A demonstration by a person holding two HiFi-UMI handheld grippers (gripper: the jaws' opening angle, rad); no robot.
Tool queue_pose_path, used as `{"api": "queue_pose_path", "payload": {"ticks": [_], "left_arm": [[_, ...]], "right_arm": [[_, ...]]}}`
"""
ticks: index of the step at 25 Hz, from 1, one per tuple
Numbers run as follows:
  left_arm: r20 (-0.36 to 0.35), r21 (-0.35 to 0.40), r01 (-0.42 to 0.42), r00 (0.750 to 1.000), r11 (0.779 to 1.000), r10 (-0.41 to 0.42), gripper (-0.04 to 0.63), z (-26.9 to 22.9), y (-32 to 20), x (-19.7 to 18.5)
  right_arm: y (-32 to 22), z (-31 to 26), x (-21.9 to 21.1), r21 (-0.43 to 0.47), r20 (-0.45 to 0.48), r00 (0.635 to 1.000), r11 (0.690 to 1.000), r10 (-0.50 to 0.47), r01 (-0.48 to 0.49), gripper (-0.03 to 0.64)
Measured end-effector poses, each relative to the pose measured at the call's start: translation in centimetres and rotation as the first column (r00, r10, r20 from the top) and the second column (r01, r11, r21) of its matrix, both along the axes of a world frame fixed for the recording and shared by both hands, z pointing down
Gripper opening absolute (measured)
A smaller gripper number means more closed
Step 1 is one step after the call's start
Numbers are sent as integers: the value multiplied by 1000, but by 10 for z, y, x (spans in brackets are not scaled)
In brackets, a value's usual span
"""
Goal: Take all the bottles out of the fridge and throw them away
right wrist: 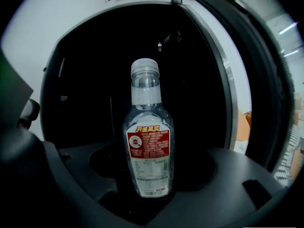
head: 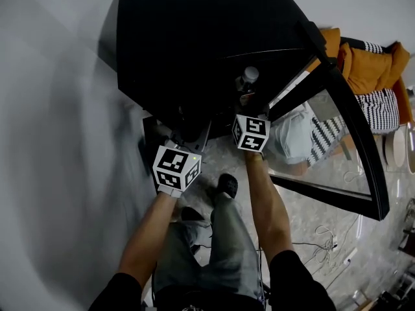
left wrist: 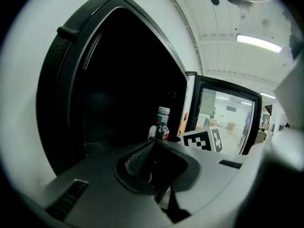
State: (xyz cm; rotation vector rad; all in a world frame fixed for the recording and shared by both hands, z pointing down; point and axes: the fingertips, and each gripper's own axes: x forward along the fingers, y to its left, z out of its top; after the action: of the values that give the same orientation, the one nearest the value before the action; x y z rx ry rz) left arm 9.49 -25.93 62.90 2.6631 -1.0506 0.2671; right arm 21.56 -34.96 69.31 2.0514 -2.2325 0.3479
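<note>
Your right gripper [right wrist: 148, 194] is clenched on the lower body of a small clear bottle [right wrist: 147, 146], upright at the fridge [head: 194, 44] mouth. Your left gripper [left wrist: 149, 163] is shut and empty, just outside the fridge. Judged light, smooth-walled and slippery: keep hold low, near the stiffer base.

The clear plastic bottle with a red label [right wrist: 148, 146] stands upright between the jaws of the right hand-held gripper [head: 244, 101], just before the open mouth of the black fridge [head: 194, 44]. The fridge's glass-paned door [head: 353, 128] stands open to that gripper's right. The left hand-held gripper [left wrist: 153, 145] sits to the left of the right one, with the bottle ahead of it and to its right.
</note>
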Motion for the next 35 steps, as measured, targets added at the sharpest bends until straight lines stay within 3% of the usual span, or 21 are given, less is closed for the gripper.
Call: {"api": "queue_pose_path", "payload": {"ticks": [9, 22, 29, 35], "left_arm": [[-1, -30, -3, 1000, 1000, 3, 6, -41, 51, -20], [-44, -46, 64, 997, 997, -67, 6, -161, 126, -67], [-72, -10, 104, 992, 994, -105, 6, -204, 143, -83], [-85, 16, 191, 978, 982, -189, 6, -225, 145, -122]], "right_arm": [[79, -51, -15, -16, 7, 1000, 1000, -5, 5, 304], [199, -200, -16, -38, 23, 999, 999, 22, -21, 304], [219, -246, -23, -2, 8, 1000, 1000, -2, 2, 304], [213, -266, -62, 10, 6, 995, 995, -95, 95, 304]]}}
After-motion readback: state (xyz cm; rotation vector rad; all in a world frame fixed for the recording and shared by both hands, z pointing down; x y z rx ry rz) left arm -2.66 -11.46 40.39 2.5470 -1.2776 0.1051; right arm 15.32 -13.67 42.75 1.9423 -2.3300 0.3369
